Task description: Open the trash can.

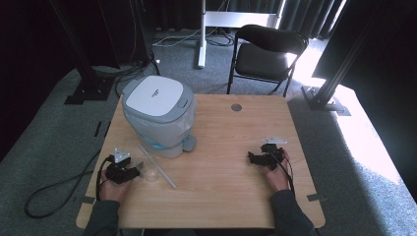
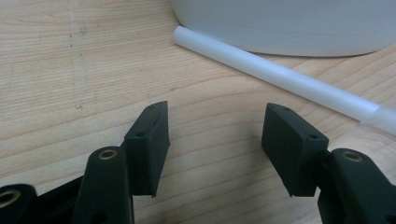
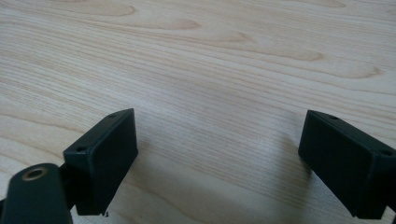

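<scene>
A grey and white lidded appliance (image 1: pixel 158 114) stands on the left half of the wooden table (image 1: pixel 221 196), lid down. A long white tube (image 1: pixel 158 167) lies on the wood in front of it, beside a small clear cup (image 1: pixel 150 172). My left gripper (image 1: pixel 135 173) rests low on the table just left of the cup, open. In the left gripper view the white tube (image 2: pixel 280 77) runs across beyond the open left gripper (image 2: pixel 215 135), under the appliance's base (image 2: pixel 289 23). My right gripper (image 1: pixel 252 158) sits on the right half, open; the right gripper (image 3: pixel 219 154) has bare wood between its jaws.
A grey foot or knob (image 1: pixel 189 143) juts from the appliance's front right. A round grommet (image 1: pixel 236 107) sits near the table's far edge. Beyond the table stand a black chair (image 1: pixel 265 56) and a white stand (image 1: pixel 201 34). Cables (image 1: pixel 59 189) trail on the floor at left.
</scene>
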Available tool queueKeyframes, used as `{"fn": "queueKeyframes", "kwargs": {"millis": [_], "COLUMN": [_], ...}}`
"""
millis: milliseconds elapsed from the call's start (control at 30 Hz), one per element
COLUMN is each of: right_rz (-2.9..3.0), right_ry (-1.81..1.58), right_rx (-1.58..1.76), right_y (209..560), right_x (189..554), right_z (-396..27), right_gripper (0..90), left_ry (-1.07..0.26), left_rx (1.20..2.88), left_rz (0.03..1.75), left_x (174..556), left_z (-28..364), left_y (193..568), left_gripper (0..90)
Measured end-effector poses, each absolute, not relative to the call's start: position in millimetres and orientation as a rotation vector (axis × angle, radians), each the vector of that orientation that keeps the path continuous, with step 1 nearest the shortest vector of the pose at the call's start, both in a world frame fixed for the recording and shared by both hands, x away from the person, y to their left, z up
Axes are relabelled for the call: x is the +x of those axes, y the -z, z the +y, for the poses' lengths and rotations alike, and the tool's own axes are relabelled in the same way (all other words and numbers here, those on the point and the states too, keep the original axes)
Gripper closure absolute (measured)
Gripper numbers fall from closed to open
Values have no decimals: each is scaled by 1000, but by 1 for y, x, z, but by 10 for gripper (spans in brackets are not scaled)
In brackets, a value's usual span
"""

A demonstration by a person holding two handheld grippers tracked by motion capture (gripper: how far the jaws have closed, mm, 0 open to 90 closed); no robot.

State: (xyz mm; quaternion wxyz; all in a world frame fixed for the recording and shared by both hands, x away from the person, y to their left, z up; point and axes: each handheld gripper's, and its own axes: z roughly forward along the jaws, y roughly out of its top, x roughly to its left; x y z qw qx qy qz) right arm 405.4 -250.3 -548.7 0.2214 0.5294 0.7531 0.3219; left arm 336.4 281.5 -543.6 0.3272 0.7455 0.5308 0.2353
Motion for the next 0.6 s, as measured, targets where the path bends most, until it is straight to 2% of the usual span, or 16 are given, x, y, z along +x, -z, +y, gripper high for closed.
{"fn": "queueKeyframes", "kwargs": {"millis": [600], "right_rz": [2080], "right_ry": [-889], "right_rx": [1465], "right_y": [549], "right_x": [405], "right_z": [-250], "right_gripper": [110], "left_ry": [-614], "left_rx": [1955], "left_rz": [1387], "left_x": [336], "left_z": [282], "left_y": [544], "left_gripper": [411]}}
